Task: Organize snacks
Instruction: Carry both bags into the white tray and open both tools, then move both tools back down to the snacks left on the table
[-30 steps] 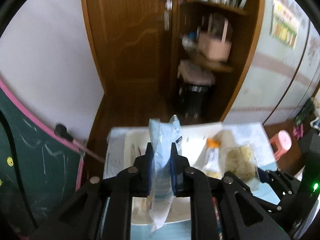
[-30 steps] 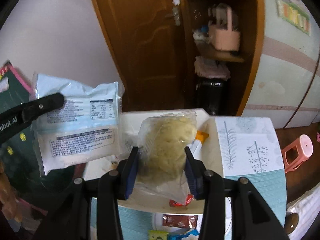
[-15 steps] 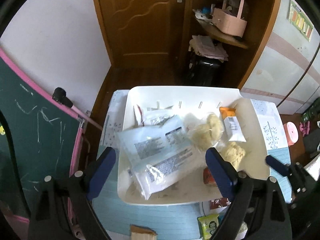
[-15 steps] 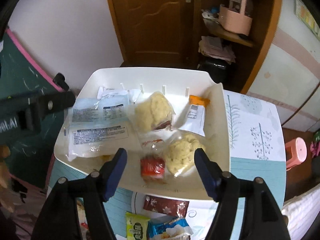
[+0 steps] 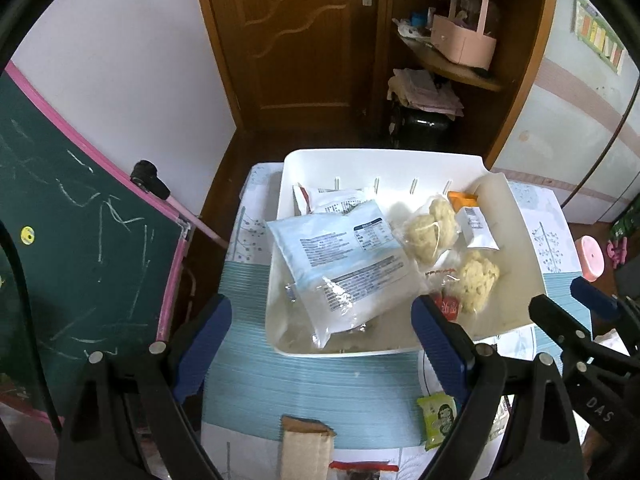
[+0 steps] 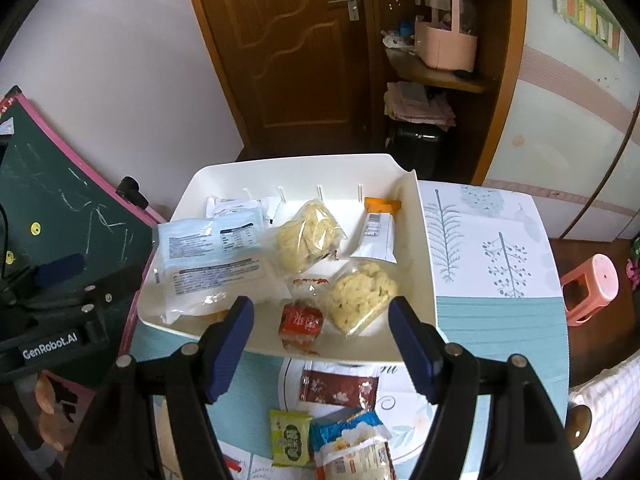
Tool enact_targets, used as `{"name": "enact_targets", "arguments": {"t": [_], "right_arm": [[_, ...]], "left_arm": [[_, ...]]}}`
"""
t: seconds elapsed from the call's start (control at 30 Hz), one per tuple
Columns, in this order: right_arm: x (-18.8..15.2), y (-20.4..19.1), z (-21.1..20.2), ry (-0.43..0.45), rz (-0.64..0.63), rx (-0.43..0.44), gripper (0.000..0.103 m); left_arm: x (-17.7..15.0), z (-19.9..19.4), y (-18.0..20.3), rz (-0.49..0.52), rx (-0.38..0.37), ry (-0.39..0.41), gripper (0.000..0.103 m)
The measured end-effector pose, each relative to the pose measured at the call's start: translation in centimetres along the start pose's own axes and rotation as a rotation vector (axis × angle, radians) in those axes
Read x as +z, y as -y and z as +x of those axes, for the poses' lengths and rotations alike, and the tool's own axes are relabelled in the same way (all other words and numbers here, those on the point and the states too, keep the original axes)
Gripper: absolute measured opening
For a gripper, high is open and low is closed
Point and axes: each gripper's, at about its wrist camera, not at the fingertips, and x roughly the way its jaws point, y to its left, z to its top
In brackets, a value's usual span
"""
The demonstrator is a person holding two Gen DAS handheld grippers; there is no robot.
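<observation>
Both packets have left the jaws since a second ago: the pale blue packet (image 5: 344,264) now lies in the white tray (image 5: 520,240) ahead of the left gripper (image 5: 320,336), whose jaws have just been opening and stand wide apart with nothing between them. Right of it, a clear bag of yellow crackers (image 6: 362,294) lies just beyond the right gripper (image 6: 320,332), likewise spread and empty.

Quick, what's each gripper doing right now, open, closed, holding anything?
Left gripper: open, jaws just widened, nothing between them; the pale blue packet lies in the white tray.
Right gripper: open, jaws just widened, holding nothing.
</observation>
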Motion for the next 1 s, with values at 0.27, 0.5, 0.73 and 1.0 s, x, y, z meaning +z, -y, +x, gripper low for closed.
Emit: {"name": "enact_targets", "arguments": {"t": [0.27, 0.5, 0.73, 1.0], "right_arm": [[-1.6, 0.5, -3.4, 0.044, 0.042, -0.013, 0.070], [-3.4, 1.1, -6.6, 0.080, 0.083, -0.036, 0.070], [-5.4, 1.5, -8.6, 0.085, 0.085, -0.053, 0.070], [-8.0, 3.2, -9.0, 0.060, 0.123, -0.077, 0.070]], "left_arm": [[-1.4, -3.3, -0.9, 0.033, 0.001, 0.061, 0.091], [-3.2, -6.3, -1.7, 0.042, -0.044, 0.107, 0.091], [-5.8, -7.2, -2.1, 0.056, -0.077, 0.110, 0.091], [-9.5, -5.1, -3.1, 0.065, -0.090, 0.046, 0.091]]}}
